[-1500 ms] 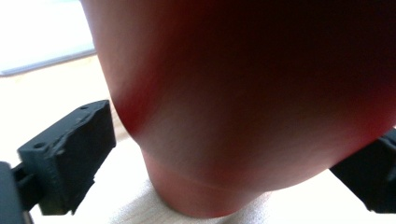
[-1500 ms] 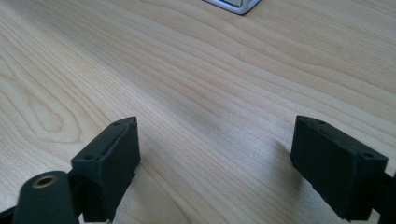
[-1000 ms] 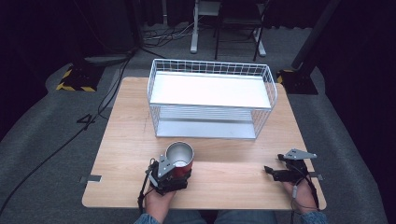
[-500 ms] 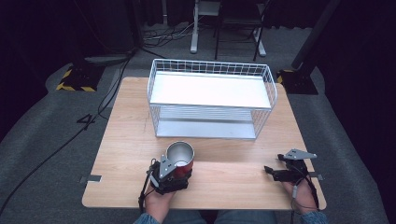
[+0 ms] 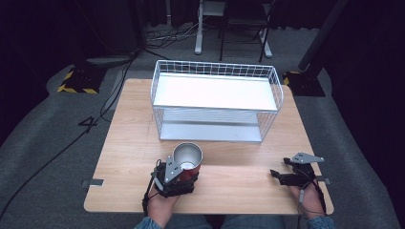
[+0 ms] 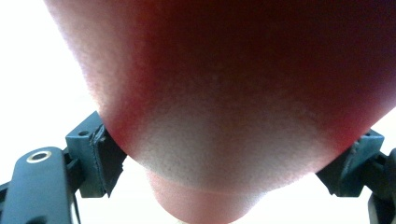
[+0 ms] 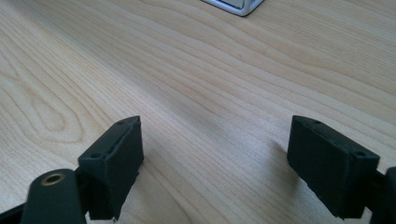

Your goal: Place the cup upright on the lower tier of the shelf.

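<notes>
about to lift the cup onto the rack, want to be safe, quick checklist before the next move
1. Left gripper shut on the red cup, pads on both sides: ok.
2. Cup upright: ok.
3. Cup contents: cannot tell.
4. Wire rack top shelf bare: ok.
5. Right gripper open, holding nothing, apart from the cup: ok.
6. Table between cup and rack free: ok.
</notes>
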`<state>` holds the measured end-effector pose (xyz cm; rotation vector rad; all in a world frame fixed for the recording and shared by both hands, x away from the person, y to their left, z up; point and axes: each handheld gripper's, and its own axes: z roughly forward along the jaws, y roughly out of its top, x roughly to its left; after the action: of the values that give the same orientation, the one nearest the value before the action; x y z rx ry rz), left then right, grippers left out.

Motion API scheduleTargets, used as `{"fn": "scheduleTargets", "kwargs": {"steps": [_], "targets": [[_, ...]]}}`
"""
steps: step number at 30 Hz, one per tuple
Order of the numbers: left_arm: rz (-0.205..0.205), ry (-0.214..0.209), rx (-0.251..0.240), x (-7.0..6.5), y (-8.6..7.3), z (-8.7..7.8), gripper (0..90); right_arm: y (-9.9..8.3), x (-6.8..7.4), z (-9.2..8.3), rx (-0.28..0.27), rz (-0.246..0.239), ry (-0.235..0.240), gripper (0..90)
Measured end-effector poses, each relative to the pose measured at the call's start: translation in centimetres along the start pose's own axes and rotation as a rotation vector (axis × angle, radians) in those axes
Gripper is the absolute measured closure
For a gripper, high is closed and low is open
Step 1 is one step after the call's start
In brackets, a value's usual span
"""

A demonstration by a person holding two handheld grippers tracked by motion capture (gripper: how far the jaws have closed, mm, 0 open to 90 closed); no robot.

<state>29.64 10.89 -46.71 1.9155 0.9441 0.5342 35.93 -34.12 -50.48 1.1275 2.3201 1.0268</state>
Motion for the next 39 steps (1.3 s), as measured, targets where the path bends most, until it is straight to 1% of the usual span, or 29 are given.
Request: {"fn": "scheduleTargets", "kwargs": {"steps": [1, 3, 4, 5, 6, 7, 8, 11, 12, 13, 16, 17, 18, 19, 22, 23, 24, 25, 26, 30, 33, 34, 35, 36, 37, 38, 39], "targets": [[0.01, -0.002, -0.005, 0.0, 0.5, -0.2, 16.5, 0.0, 0.0, 0.0, 0.0, 0.0, 0.002, 18.9], [0.019, -0.006, -0.007, 0.1, 1.0, -0.3, 16.4, 0.0, 0.0, 0.0, 0.0, 0.0, 0.001, 18.9], [0.019, -0.006, -0.007, 0.1, 1.0, -0.3, 16.4, 0.0, 0.0, 0.0, 0.0, 0.0, 0.001, 18.9], [0.024, -0.008, -0.008, 0.1, 1.5, -0.3, 16.5, 0.0, 0.0, 0.0, 0.0, 0.002, -0.001, 18.9], [0.024, -0.008, -0.008, 0.1, 1.5, -0.3, 16.4, 0.0, 0.0, 0.0, 0.0, 0.002, -0.001, 18.9], [0.028, -0.013, -0.008, 0.3, 2.0, -0.1, 16.5, 0.0, 0.0, 0.0, 0.0, 0.004, -0.001, 18.9], [0.028, -0.013, -0.008, 0.3, 2.0, -0.1, 16.5, 0.0, 0.0, 0.0, 0.0, 0.004, -0.001, 18.9], [0.03, -0.02, -0.007, 0.6, 2.9, 0.3, 16.5, 0.0, 0.0, 0.0, 0.001, 0.003, -0.001, 18.9], [0.03, -0.02, -0.007, 0.6, 2.9, 0.3, 16.5, 0.0, 0.0, 0.0, 0.001, 0.004, -0.001, 18.9], [0.027, -0.025, -0.01, 0.8, 3.3, 0.6, 16.5, 0.0, 0.0, 0.0, 0.001, 0.004, -0.002, 18.9], [0.025, -0.03, -0.009, 1.0, 3.7, 1.1, 16.4, 0.0, 0.0, 0.0, 0.0, 0.005, -0.002, 18.9], [0.022, -0.031, -0.011, 1.1, 4.0, 1.6, 16.4, 0.0, 0.0, 0.0, 0.001, 0.004, -0.002, 18.9], [0.022, -0.031, -0.011, 1.1, 4.0, 1.6, 16.4, 0.0, 0.0, 0.0, 0.0, 0.005, -0.003, 18.8], [0.018, -0.034, -0.01, 1.3, 4.3, 2.1, 16.4, 0.0, 0.0, 0.0, 0.001, 0.005, -0.003, 18.8], [0.012, -0.035, -0.009, 1.4, 4.5, 2.6, 16.5, 0.0, 0.0, 0.0, 0.001, 0.005, -0.003, 18.8], [0.008, -0.039, -0.011, 1.6, 4.8, 3.1, 16.5, 0.0, 0.0, 0.0, 0.0, 0.006, -0.005, 18.8], [0.008, -0.039, -0.011, 1.6, 4.8, 3.1, 16.4, 0.0, 0.0, 0.0, 0.0, 0.006, -0.005, 18.8], [0.012, -0.039, -0.012, 1.7, 5.1, 3.6, 16.5, 0.0, 0.0, 0.0, 0.0, 0.006, -0.005, 18.8], [0.007, -0.042, -0.013, 1.7, 5.2, 3.8, 16.4, 0.0, 0.0, 0.0, 0.0, 0.006, -0.005, 18.8], [0.012, -0.045, -0.018, 1.8, 5.6, 4.5, 16.4, 0.0, 0.0, 0.0, 0.0, 0.007, -0.005, 18.8], [-0.001, -0.048, -0.019, 1.9, 6.0, 5.5, 16.4, 0.0, 0.0, 0.0, 0.0, 0.009, -0.007, 18.9], [-0.001, -0.048, -0.019, 1.9, 6.0, 5.5, 16.4, 0.0, 0.0, 0.0, 0.0, 0.009, -0.007, 18.9], [0.0, -0.046, -0.014, 2.0, 6.2, 6.1, 16.4, 0.0, 0.0, 0.0, 0.0, 0.008, -0.007, 18.9], [0.0, -0.046, -0.014, 2.0, 6.2, 6.1, 16.4, 0.0, 0.0, 0.0, 0.0, 0.008, -0.007, 18.9], [0.006, -0.034, -0.013, 2.1, 6.4, 6.6, 16.4, 0.0, 0.0, 0.0, 0.0, 0.009, -0.009, 18.8], [0.006, -0.034, -0.013, 2.1, 6.4, 6.6, 16.4, 0.0, 0.0, 0.0, 0.0, 0.009, -0.009, 18.8], [0.012, -0.026, -0.013, 2.3, 6.6, 7.2, 16.4, 0.0, 0.0, 0.0, 0.0, 0.011, -0.013, 18.8]]}}
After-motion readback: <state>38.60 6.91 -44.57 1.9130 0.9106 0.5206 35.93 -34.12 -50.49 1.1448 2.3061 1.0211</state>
